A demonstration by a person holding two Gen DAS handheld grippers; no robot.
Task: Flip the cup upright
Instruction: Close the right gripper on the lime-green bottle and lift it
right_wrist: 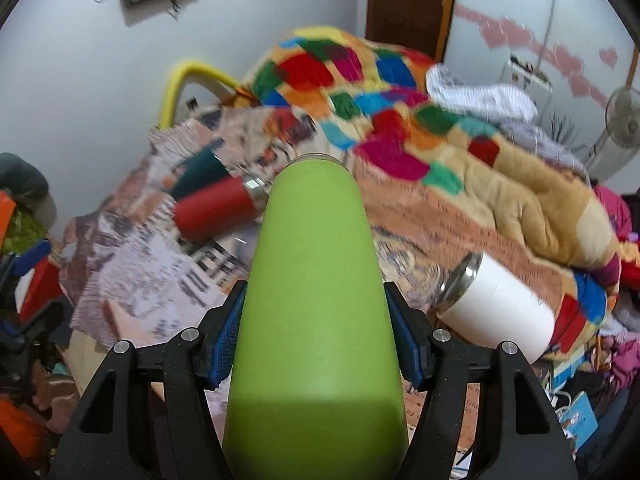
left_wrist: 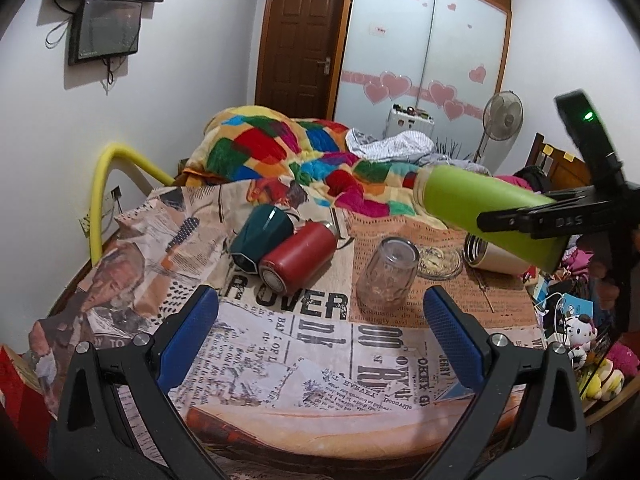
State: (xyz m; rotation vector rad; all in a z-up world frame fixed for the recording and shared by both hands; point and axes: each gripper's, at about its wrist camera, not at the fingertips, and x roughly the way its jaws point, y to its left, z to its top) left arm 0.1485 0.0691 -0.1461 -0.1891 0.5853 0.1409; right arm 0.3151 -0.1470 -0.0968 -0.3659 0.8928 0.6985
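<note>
On tablecloth [left_wrist: 304,320]: "OVER", "ROBINSON"

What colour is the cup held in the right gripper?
Lime green cup, clamped in the right gripper; clearest in the right wrist view.

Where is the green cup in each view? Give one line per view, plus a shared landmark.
Left wrist: green cup at right, lifted off the table, tilted, held by the right gripper.
Right wrist: green cup at centre, between the gripper's blue pads.
Shared landmark: red bottle lying on its side.
</note>
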